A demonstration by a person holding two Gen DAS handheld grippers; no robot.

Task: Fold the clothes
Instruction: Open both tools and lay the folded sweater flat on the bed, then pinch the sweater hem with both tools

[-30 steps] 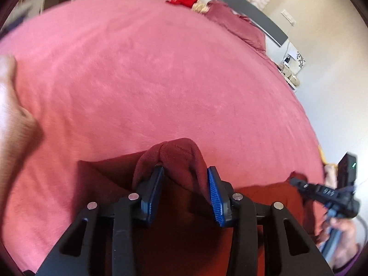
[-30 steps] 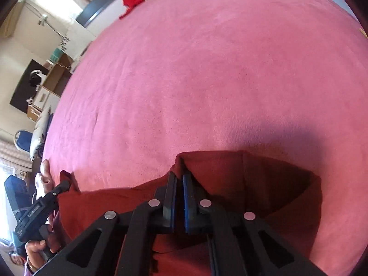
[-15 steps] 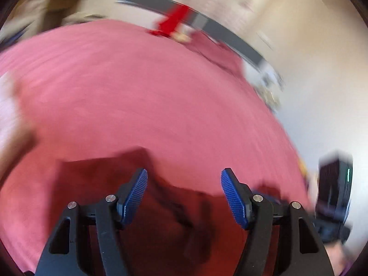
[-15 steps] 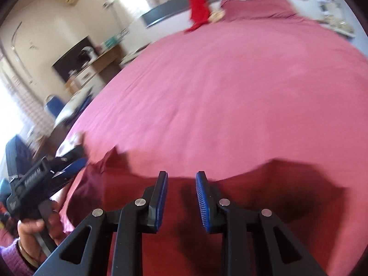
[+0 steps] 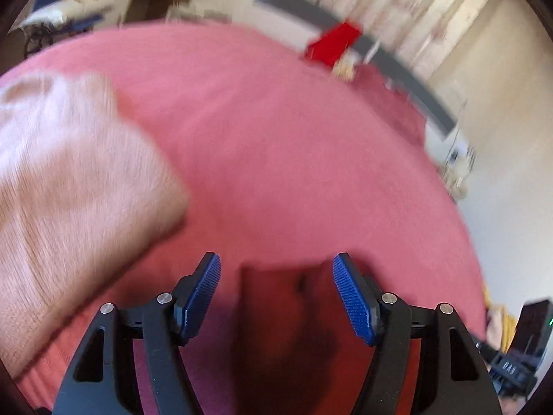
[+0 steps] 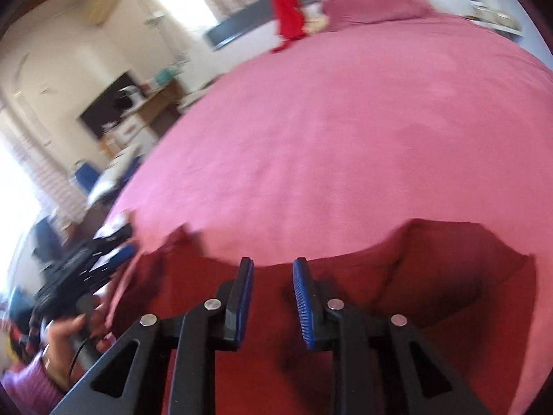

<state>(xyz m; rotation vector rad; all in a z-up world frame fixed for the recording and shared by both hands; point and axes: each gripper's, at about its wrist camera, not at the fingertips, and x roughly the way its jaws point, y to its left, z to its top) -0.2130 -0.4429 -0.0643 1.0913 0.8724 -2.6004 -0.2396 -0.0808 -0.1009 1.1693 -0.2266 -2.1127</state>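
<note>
Left claw (image 5: pixel 276 297) stands wide open, blue pads well apart, gripping nothing. Dark red garment (image 5: pixel 304 339) lies flat on the bed (image 5: pixel 276 159) directly below and between the pads, its far edge just past their tips; no pad presses on it. Pale pink knit cloth (image 5: pixel 69 186) sits to the left, blurred, near the left pad but apart from it.

Right claw (image 6: pixel 271 294) is partly open, a narrow gap between its pads, nothing caught in the gap. Same garment (image 6: pixel 432 276) spreads under it, near edge of the bed, reaching left and right of the claw. Bright red cloth (image 6: pixel 288 14) lies far off at the headboard end. Person's hand (image 6: pixel 65 332) at lower left holds the other claw's grip.
</note>
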